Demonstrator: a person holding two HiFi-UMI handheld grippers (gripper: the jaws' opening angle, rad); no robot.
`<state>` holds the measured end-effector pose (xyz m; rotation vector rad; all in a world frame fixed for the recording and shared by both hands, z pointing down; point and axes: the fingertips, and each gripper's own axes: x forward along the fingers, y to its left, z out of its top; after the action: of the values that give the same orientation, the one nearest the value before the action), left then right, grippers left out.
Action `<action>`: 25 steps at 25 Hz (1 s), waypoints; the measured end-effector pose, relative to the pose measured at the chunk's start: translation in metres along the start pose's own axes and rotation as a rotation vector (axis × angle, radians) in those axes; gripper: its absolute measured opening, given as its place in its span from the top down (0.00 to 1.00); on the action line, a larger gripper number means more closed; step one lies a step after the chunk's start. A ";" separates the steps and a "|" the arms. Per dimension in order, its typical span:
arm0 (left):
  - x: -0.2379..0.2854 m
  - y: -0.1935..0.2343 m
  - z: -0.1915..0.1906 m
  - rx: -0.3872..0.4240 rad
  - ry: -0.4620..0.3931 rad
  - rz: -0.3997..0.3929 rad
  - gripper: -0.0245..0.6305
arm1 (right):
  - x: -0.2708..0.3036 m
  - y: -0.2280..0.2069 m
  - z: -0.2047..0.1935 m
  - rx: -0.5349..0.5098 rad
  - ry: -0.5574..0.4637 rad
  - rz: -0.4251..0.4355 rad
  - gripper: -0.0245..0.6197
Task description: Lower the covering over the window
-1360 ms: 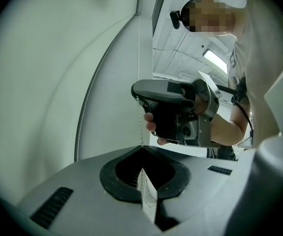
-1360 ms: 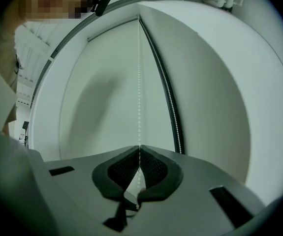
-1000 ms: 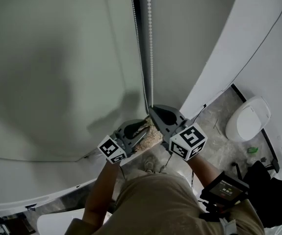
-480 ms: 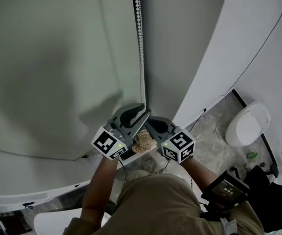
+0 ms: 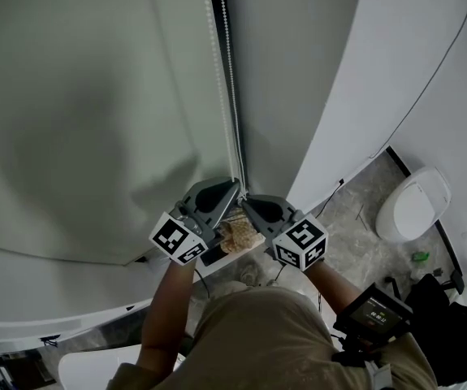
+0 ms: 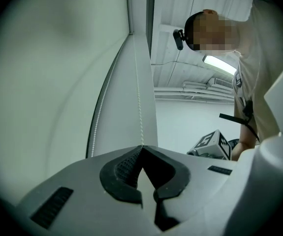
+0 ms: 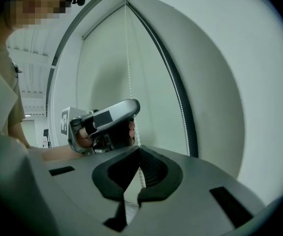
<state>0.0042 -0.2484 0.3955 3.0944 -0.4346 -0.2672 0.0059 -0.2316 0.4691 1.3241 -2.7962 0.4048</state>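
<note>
The pale roller blind (image 5: 95, 96) covers the window at the left. Its white bead chain (image 5: 227, 80) hangs along the dark frame edge. My left gripper (image 5: 235, 187) is at the chain, its jaws closing down onto it, pads pinching the beads (image 6: 139, 112). My right gripper (image 5: 245, 200) sits just below and beside it, shut on the same chain (image 7: 140, 173). In the right gripper view the left gripper (image 7: 107, 122) is directly ahead on the strand. A second strand (image 6: 98, 117) runs free to the left.
A white wall panel (image 5: 395, 71) with a thin cable stands right of the chain. On the stone floor at the right are a white toilet-like object (image 5: 412, 201) and dark gear (image 5: 448, 315). A small screen (image 5: 375, 315) is strapped to the right wrist.
The right gripper moved down a little with the chain. The left gripper rose beside it, opened wide, then shut on the chain just above the right gripper.
</note>
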 end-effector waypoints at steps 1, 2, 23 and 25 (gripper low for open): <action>-0.002 0.003 -0.004 -0.008 0.003 0.009 0.94 | 0.000 0.000 -0.001 -0.023 0.004 -0.002 0.95; -0.005 0.006 -0.006 -0.019 0.003 0.017 0.94 | -0.001 0.001 0.000 -0.049 0.005 0.002 0.95; -0.033 -0.040 -0.025 -0.026 0.052 -0.091 0.94 | -0.002 0.053 0.103 -0.101 -0.198 0.131 0.95; -0.043 -0.037 -0.019 -0.035 0.021 -0.112 0.93 | -0.001 0.051 0.104 -0.065 -0.210 0.129 0.95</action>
<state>-0.0231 -0.2015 0.4200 3.0890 -0.2540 -0.2394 -0.0226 -0.2254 0.3573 1.2449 -3.0482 0.1840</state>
